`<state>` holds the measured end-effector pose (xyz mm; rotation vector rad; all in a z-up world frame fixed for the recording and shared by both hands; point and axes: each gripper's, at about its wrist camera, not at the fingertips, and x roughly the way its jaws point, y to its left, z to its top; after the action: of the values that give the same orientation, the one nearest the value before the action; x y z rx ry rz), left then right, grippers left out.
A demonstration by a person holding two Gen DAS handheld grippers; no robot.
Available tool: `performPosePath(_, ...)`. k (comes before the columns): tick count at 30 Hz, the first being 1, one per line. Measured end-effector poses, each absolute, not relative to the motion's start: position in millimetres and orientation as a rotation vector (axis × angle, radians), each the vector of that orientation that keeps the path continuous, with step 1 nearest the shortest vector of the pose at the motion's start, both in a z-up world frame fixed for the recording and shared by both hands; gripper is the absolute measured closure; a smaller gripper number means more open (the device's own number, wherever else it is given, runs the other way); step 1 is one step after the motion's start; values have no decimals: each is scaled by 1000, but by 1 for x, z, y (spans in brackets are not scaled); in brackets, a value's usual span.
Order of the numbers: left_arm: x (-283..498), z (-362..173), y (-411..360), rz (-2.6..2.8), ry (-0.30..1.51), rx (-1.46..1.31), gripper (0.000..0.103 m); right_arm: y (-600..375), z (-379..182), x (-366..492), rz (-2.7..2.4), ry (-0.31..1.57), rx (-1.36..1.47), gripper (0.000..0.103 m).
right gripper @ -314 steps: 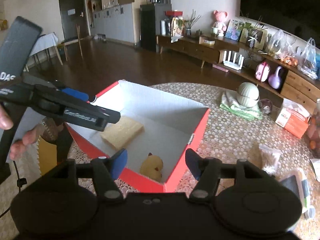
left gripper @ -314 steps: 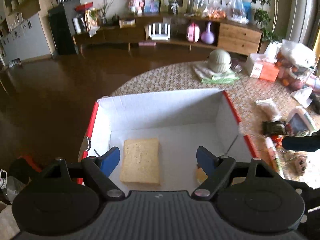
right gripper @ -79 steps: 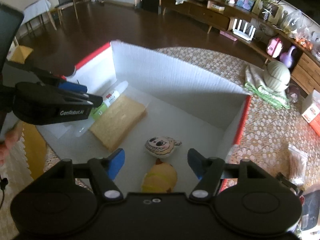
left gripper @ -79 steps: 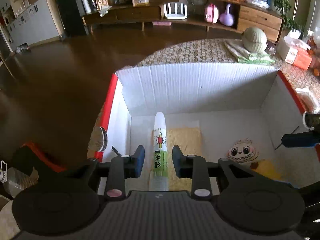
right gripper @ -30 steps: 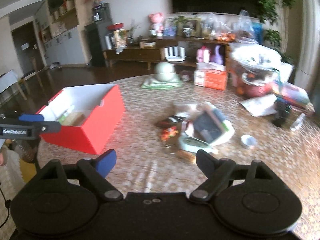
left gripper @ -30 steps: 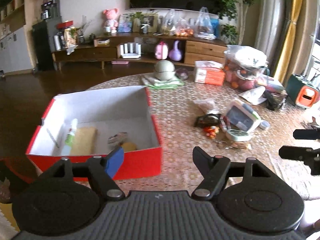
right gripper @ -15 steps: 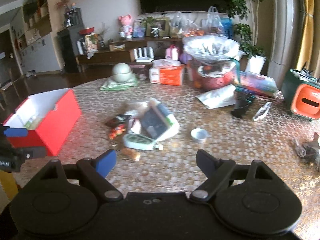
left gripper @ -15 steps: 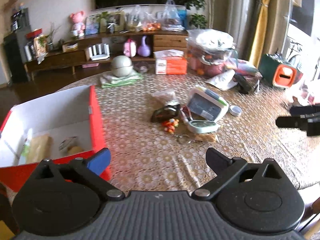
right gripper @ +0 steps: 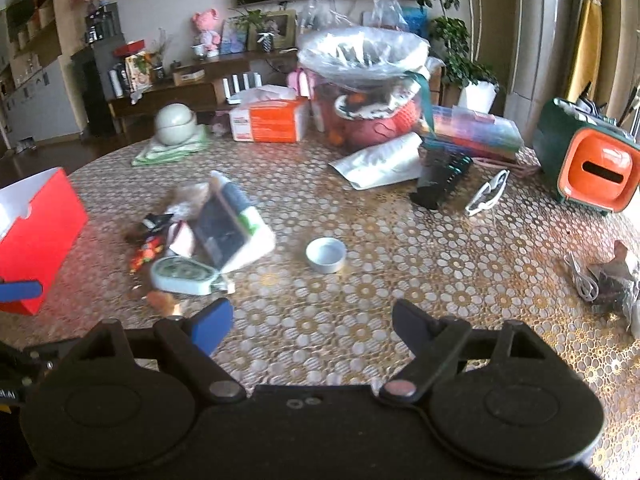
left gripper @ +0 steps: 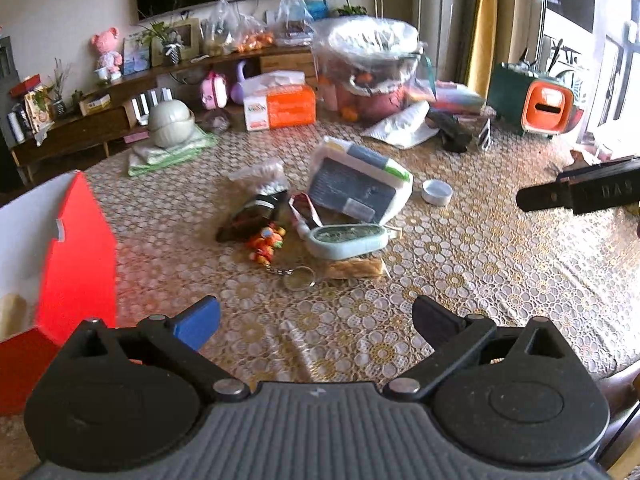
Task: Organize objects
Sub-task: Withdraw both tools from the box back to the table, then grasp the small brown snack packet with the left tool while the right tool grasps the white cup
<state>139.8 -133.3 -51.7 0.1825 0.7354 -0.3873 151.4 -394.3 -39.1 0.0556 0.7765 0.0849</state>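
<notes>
Clutter (left gripper: 320, 216) waiting to be sorted sits bunched in the middle of the round table (left gripper: 480, 264), well in from every edge: a dark snack packet (left gripper: 252, 216), a bright little keychain charm (left gripper: 266, 242) with its ring, a pale green case (left gripper: 346, 236), and a white-and-green box (left gripper: 360, 184) propped half open over them. Red box (left gripper: 76, 248) stands at the table's left edge, open side up, so it looks like the place things get dropped into. Left gripper (left gripper: 316, 320) hangs above bare tablecloth short of the pile, jaws just spread to their widest with nothing between them, which suits a fresh pick. Right gripper (right gripper: 312, 324) is likewise spread wide and empty, aimed toward the small grey dish (right gripper: 326, 254) that sits alone beside the pile. My guess is each hand is lining up on its own item.

Only a pale sliver shows inside the red box from here, since the frame cuts it off. Something tan lies under the green case, but I can't tell what. The right view is smeared, so the pile there is hard to read.
</notes>
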Motion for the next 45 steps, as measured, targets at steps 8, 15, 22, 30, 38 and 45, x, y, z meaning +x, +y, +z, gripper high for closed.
performPosePath(8,156,-79,-158,-441,751,171,1,-402,-62,174,85,817,56,16)
performPosePath(15,170,-95,-173,-457,759,187,1,-404,-73,197,87,833,56,16)
performPosePath(22,188,-110,-177,-492,797,137,2,-403,-83,213,87,849,55,16)
performPosePath(30,200,-121,-180,-511,797,131,12,-404,-95,227,90,870,47,16)
performPosePath(38,206,-123,-186,-496,746,195,29,-396,-110,251,94,871,-3,18)
performPosePath(45,207,-122,-184,-497,727,198,45,-392,-117,269,80,858,-25,28)
